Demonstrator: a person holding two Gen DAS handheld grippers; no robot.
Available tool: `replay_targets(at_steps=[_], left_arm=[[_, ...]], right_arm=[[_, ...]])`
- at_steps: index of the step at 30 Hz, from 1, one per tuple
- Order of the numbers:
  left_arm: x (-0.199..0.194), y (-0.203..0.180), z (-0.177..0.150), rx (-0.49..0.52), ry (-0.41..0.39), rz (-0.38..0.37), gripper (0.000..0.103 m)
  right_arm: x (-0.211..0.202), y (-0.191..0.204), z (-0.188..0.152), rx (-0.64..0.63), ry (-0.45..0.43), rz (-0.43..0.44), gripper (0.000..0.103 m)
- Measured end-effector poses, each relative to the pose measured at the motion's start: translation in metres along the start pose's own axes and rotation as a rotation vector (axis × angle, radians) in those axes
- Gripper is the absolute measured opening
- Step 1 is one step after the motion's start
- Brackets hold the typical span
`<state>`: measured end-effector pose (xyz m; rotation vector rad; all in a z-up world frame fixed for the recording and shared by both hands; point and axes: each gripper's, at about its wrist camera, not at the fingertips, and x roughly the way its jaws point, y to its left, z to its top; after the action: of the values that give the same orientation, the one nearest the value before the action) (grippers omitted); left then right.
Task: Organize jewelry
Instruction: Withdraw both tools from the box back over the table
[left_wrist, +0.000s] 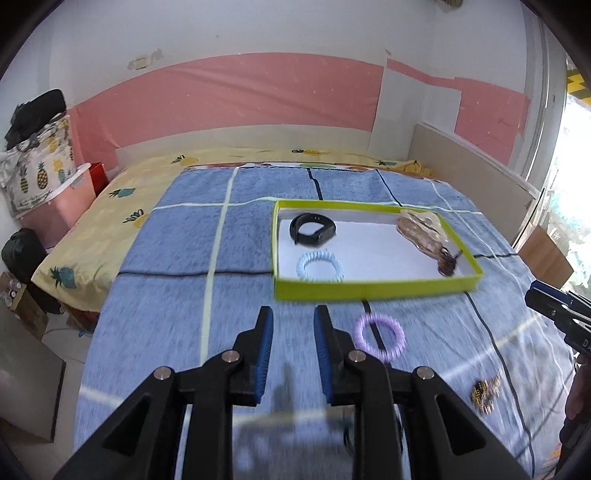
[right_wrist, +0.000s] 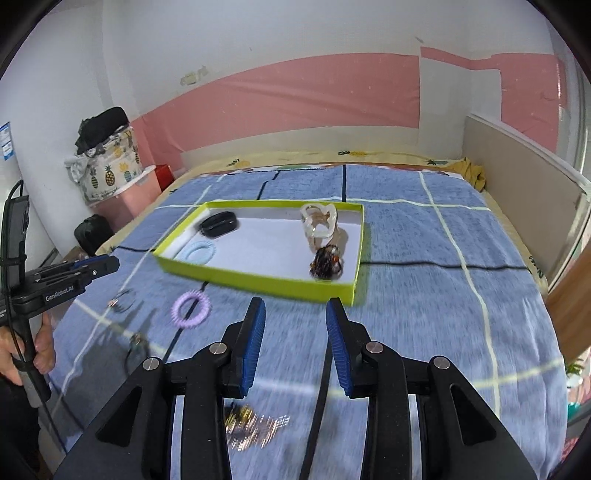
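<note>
Left gripper (left_wrist: 293, 319) is hovering over the blue blanket (left_wrist: 177, 295), fingers parted by a narrow gap, holding nothing. Right gripper (right_wrist: 295, 314) is hanging wider apart, also empty, touching nothing. Purple coil ring (left_wrist: 379, 335) is lying on the blanket just right of the left fingertips, outside the green tray (left_wrist: 369, 290). Inside the tray are sitting a black band (left_wrist: 313, 229), a pale blue coil ring (left_wrist: 320, 266) and a clear hair claw (right_wrist: 318, 221). A gold chain piece (right_wrist: 255, 424) is lying beneath the right gripper.

black gripper (right_wrist: 295, 317) arms, ribbed blue pads (right_wrist: 255, 343), silver screws
</note>
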<state>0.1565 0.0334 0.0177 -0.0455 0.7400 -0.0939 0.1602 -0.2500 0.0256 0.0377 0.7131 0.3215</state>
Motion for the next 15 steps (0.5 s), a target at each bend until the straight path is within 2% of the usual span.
replay_targets(at_steps=[8, 15], left_arm=[[-0.052, 0.004, -0.045, -0.013, -0.034, -0.016, 0.024], [-0.075, 0.008, -0.074, -0.023, -0.038, -0.019, 0.024]], right_arm=[[-0.048, 0.017, -0.039, -0.014, -0.028, 0.022, 0.035], [-0.068, 0.029, -0.067, -0.026, -0.023, 0.043, 0.035]])
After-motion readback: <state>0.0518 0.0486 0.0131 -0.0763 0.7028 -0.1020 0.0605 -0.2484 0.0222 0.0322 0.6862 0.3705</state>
